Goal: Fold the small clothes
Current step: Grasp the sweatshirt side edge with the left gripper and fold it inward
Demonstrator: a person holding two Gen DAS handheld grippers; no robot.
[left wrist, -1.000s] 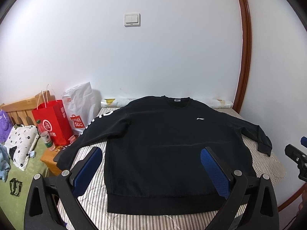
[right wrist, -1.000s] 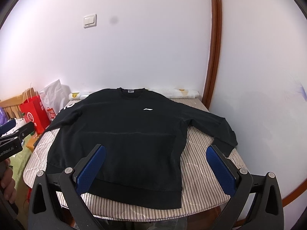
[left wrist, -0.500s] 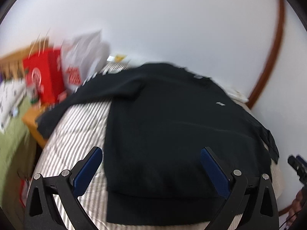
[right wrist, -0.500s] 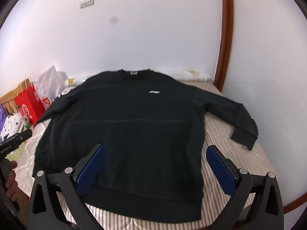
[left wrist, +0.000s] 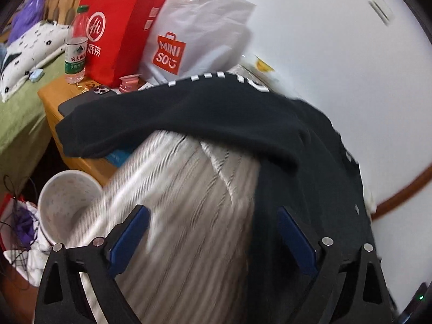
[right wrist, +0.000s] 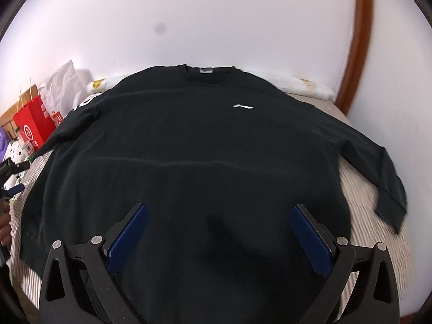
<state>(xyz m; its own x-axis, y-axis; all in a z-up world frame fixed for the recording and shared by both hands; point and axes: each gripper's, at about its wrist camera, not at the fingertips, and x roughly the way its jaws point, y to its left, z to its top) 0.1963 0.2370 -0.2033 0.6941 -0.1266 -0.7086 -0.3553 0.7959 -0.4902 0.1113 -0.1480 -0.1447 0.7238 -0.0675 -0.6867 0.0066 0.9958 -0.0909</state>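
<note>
A black sweatshirt (right wrist: pixel 189 145) lies flat, front up, on a striped cloth-covered table (right wrist: pixel 378 229), both sleeves spread out. Its left sleeve (left wrist: pixel 162 118) with white lettering drapes over the table's edge toward a wooden nightstand. My left gripper (left wrist: pixel 213 232) hovers over the striped cloth beside the garment's side edge; its jaws are wide and closing, nothing between them. My right gripper (right wrist: pixel 218 229) stands open low over the lower middle of the sweatshirt, holding nothing. The left gripper (right wrist: pixel 12 167) and a hand also show at the right wrist view's left edge.
A wooden nightstand (left wrist: pixel 54 100) carries a red paper bag (left wrist: pixel 116 32), a white Miniso bag (left wrist: pixel 194 32), a water bottle (left wrist: pixel 77 48) and a phone. A white bin (left wrist: pixel 64 199) stands below. A green bed (left wrist: pixel 19 118) lies left, a white wall behind.
Both grippers dropped closer to the table. The left one swung left and rolled, from over the garment's body to its left sleeve side. The right one moved in over the lower body.
</note>
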